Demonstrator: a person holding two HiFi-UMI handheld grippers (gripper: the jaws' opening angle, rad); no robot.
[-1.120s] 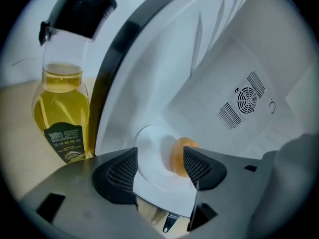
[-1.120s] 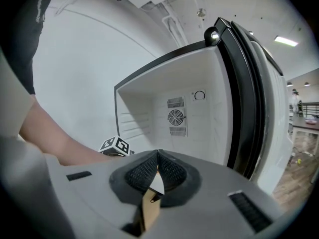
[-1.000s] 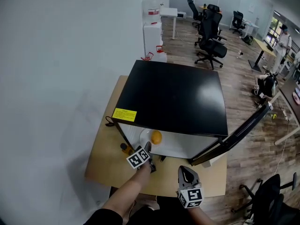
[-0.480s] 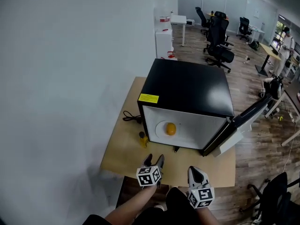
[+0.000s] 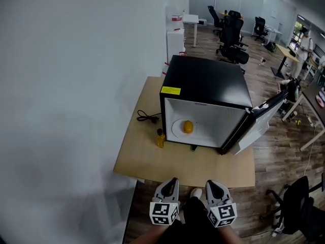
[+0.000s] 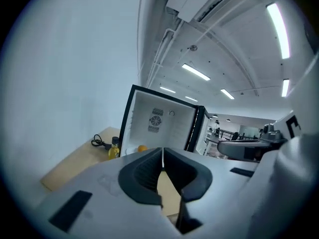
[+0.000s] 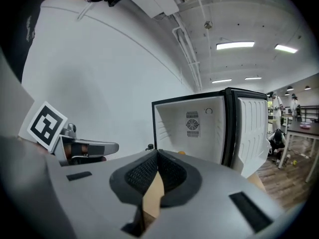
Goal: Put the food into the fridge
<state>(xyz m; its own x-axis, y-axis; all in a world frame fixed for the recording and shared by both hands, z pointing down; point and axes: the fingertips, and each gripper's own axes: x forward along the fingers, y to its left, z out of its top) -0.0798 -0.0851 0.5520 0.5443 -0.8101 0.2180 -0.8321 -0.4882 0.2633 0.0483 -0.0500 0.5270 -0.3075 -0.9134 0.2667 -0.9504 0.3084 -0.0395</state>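
Orange round fruit (image 5: 188, 126) is already placed inside the black mini fridge with white interior (image 5: 208, 83), on a round white plate (image 5: 176, 131) on the fridge floor, towards its front-left. Fridge door (image 5: 256, 123) is swung open at the fridge's right. Small yellow oil bottle with dark cap (image 5: 160, 138) is stood upright on the light wooden desk (image 5: 152, 161), just beside the fridge's front-left corner. Black power cable (image 5: 148, 118) is laid left of the fridge.

Left tongs (image 5: 171, 183) have just been closing and are now pinched together, nothing between them. Right tongs (image 5: 213, 184) are likewise closed and empty. Both are held well back from the fridge, past the desk's near edge.

Fruit is judged light, firm and prone to rolling: best taken across its widest part. Bottle is judged stiff, smooth, probably slippery and easily tipped: best gripped round the body below the neck and kept upright.
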